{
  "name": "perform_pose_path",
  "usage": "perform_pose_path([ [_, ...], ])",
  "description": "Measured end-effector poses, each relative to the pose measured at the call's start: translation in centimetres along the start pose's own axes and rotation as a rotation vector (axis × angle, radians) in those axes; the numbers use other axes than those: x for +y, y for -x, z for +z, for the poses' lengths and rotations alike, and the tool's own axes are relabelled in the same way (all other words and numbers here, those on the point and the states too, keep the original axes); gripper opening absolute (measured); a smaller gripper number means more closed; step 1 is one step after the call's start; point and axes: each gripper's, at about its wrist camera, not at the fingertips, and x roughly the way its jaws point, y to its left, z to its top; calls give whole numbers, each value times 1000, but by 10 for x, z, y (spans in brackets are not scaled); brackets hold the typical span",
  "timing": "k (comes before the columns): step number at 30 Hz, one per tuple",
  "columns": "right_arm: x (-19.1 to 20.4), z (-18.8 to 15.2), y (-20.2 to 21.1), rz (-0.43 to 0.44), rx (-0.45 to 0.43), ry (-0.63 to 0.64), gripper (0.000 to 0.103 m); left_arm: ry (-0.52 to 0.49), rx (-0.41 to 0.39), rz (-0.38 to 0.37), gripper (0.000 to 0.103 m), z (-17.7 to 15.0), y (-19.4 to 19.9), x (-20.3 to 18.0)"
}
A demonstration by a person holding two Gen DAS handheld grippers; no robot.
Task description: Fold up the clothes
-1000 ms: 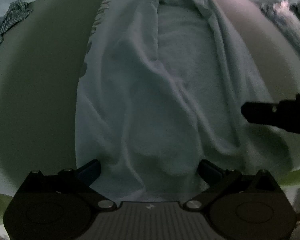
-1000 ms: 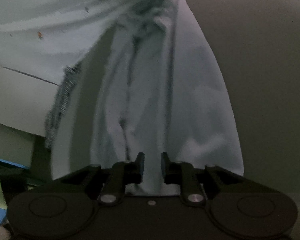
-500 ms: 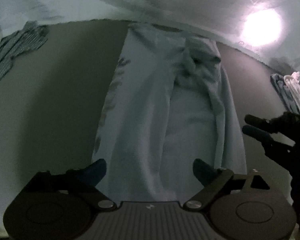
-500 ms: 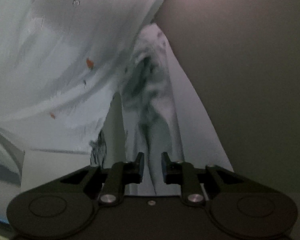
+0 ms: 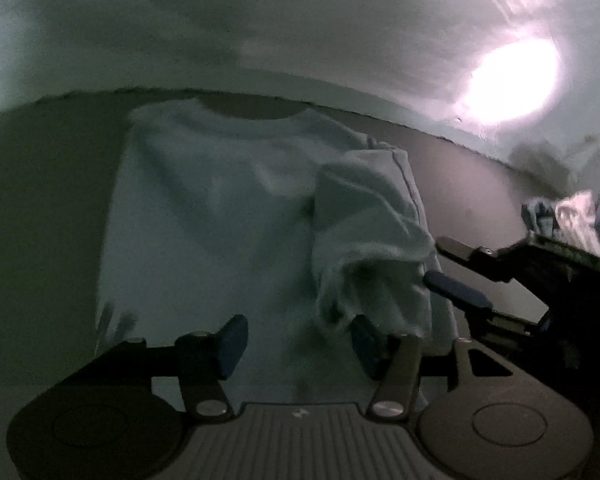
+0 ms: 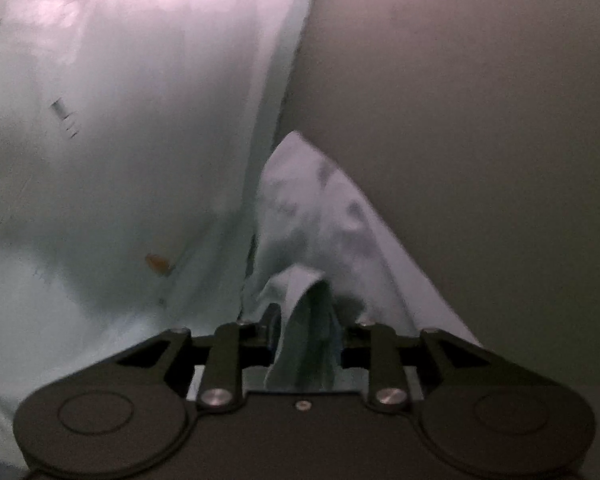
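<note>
1. The pale garment [image 5: 220,216] lies spread on the dark tabletop [image 5: 40,208], its curved neckline at the far end near the printed sheet [image 5: 300,32] hung behind. I read it as a T-shirt or similar top laid out flat so that its sides can be brought in for folding.

2. My right gripper [image 6: 306,328] is clenched on a bunch of the garment's cloth; in the right wrist view the fabric is wedged between the jaws and trails up from them. In the left wrist view that same cloth stands as a raised, crumpled flap on the garment's right side, with the right gripper coming in from the right edge of the frame, low over the tabletop.

3. I judge the flap is held up so that it can be carried across toward the middle of the garment.

4. My left gripper [image 5: 296,344] is released, jaws standing wide apart, low over the near hem. One blue pad [image 5: 232,344] is clear of the cloth; the other sits partly behind the lifted flap. It holds nothing, and I take it to be waiting to pin or take the near edge.

5. A heap of other clothes [image 5: 572,216] lies at the far right, too blurred to name.
</note>
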Motion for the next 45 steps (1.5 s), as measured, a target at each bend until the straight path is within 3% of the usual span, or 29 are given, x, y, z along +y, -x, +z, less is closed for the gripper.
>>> perform_pose_path([
  [4, 9, 2, -12, -65, -40, 59, 31, -103, -6, -31, 60, 14, -26, -6],
  [6, 16, 0, -16, -98, -46, 111, 28, -103, -8, -46, 34, 17, -31, -5],
  [7, 20, 0, -18, -110, -43, 135, 16, -86, -3, -53, 8, 17, -33, -3],
  [8, 26, -1, -22, -113, -31, 162, 9, -55, -8, -54, 6, 17, -30, 3],
  [10, 40, -2, -26, -77, -13, 184, 4, 21, -30, -50, 5, 16, -20, 19],
  [14, 77, -8, -32, 120, 37, 206, 4, 175, -73, -43, 7, 13, 0, 53],
  [15, 82, -11, -37, 146, 65, 210, 7, 213, -84, -41, 11, 13, 5, 61],
  [16, 88, -14, -43, 169, 95, 214, 18, 252, -95, -39, 16, 12, 10, 69],
  [18, 88, -17, -48, 142, 105, 216, 36, 329, -117, -35, 18, 11, 20, 86],
  [21, 74, -19, -42, 86, 83, 214, 34, 374, -119, 8, 27, 6, 26, 104],
  [24, 52, -18, -26, 57, 40, 189, 33, 385, -140, -23, 47, 4, 32, 108],
  [26, 38, -18, -18, 28, 18, 174, 33, 329, -135, -31, 58, 7, 27, 95],
  [28, 24, -19, -9, -17, 11, 172, 33, 266, -128, -37, 59, 11, 21, 79],
  [30, 12, -19, 0, -56, 3, 173, 32, 224, -120, -39, 59, 11, 16, 67],
  [35, -12, -23, 32, -105, -17, 164, 32, 229, -98, -21, 56, -3, 9, 58],
  [36, -16, -23, 37, -109, -20, 162, 31, 230, -93, -18, 50, -6, 7, 56],
  [37, -19, -24, 40, -113, -23, 158, 31, 231, -89, -15, 15, -9, 6, 55],
  [38, -21, -25, 43, -114, -24, 148, 31, 232, -85, -11, 8, -12, 5, 53],
  [45, -31, -27, 62, -79, -7, 83, 30, 243, -62, 36, 10, -40, 12, 43],
])
